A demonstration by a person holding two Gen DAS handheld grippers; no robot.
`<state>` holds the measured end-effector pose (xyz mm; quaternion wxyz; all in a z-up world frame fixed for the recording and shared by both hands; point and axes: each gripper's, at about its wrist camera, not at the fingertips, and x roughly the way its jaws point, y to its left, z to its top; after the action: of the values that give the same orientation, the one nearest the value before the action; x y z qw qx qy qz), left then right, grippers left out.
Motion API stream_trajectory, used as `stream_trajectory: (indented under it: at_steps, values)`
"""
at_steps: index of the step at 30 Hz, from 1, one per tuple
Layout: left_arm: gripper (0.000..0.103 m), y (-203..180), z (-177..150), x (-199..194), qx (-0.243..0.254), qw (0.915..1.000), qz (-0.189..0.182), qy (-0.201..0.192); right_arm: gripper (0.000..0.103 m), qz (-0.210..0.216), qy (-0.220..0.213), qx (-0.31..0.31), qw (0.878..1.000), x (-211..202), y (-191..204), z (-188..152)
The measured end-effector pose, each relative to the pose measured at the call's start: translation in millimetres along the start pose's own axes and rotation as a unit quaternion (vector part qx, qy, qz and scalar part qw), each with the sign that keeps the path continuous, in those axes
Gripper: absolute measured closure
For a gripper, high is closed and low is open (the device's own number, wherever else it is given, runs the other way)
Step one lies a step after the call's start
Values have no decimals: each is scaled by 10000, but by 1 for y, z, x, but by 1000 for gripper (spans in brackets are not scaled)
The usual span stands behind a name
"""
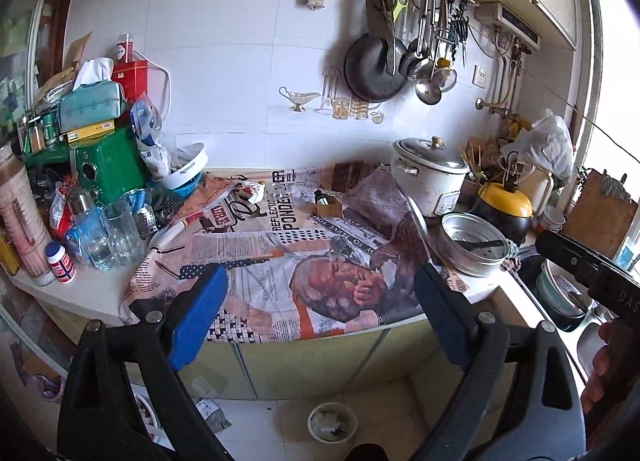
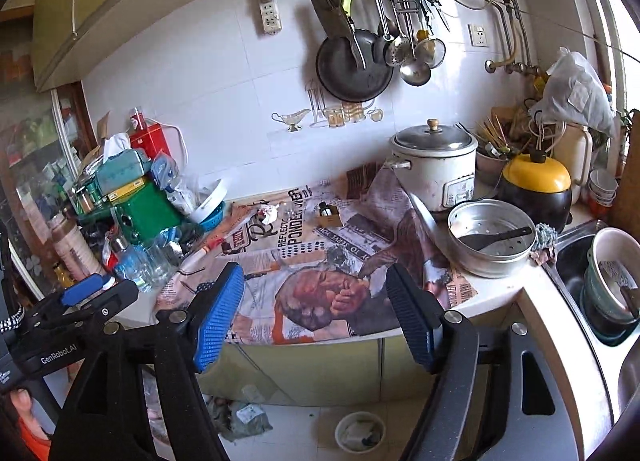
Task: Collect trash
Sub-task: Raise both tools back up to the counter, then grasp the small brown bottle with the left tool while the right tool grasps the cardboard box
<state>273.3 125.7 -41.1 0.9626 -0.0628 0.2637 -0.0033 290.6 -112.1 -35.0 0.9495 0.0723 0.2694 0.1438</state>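
Left gripper [image 1: 320, 325]: jaws apart, empty. Right gripper [image 2: 316, 317]: jaws apart, empty. Bin [image 2: 359, 431]: on floor below counter [image 2: 500, 301], holds scraps. Crumpled wrapper [image 2: 269, 214]: on newspaper [image 2: 304, 293], uncollected. Task judged partly done.

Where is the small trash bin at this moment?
The small trash bin stands on the floor tiles below the counter, low in both wrist views, between the open gripper fingers.
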Motion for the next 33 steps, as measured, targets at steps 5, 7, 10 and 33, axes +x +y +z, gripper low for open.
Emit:
stream_trajectory:
  at_steps: [5,7,10,33]
  values:
    - [9,-9,20,41,2,9997,216,-61,33,171,31,-76,9998,40,-16,17]
    - [8,-15,33,62,-37,9996,277,-32,33,248,86,-135,9996,59,-23,28]
    - [8,-25,55,98,-128,9992,385,50,33,380,212,-205,9988,90,-41,50]
    - [8,21,110,296,-859,9871,1018,890,33,948,1914,-346,9763,336,-93,92]
